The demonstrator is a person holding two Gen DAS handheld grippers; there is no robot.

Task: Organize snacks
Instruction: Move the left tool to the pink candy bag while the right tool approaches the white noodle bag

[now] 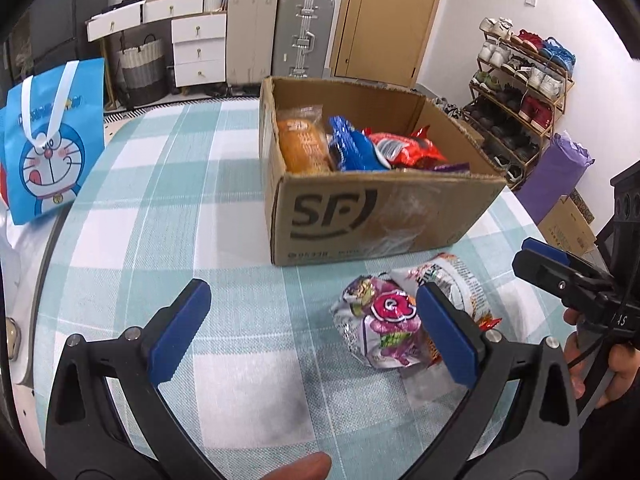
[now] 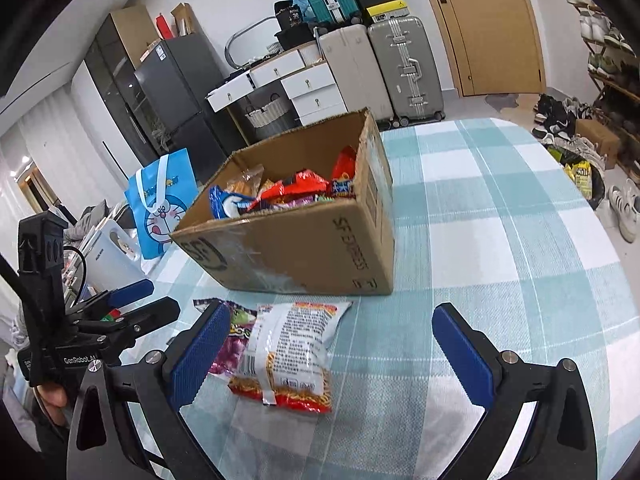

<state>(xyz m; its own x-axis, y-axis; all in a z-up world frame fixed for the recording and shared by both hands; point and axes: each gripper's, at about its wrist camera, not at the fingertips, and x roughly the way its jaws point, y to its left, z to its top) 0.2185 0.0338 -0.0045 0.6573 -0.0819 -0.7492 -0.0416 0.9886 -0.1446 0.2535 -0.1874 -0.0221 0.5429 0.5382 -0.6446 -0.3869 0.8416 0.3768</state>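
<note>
An open cardboard box point(image 1: 372, 208) point(image 2: 320, 248) stands on the checked tablecloth and holds several snack packets point(image 1: 360, 144) point(image 2: 288, 192). Two packets lie on the cloth in front of it: a purple and silver one point(image 1: 384, 320) point(image 2: 234, 344) and a white and red noodle snack point(image 2: 288, 356) point(image 1: 456, 276), which partly overlaps it. My left gripper point(image 1: 312, 320) is open and empty, its right finger just beside the purple packet. My right gripper point(image 2: 332, 344) is open and empty, with the noodle snack between its fingers. The right gripper also shows in the left wrist view point(image 1: 560, 272).
A blue Doraemon bag point(image 1: 48, 140) point(image 2: 164, 200) stands at the table's left edge. Suitcases point(image 1: 280, 32), a white drawer unit point(image 1: 196, 48), a door and a shoe rack point(image 1: 520, 92) stand beyond the table. Bare cloth lies right of the box point(image 2: 500, 220).
</note>
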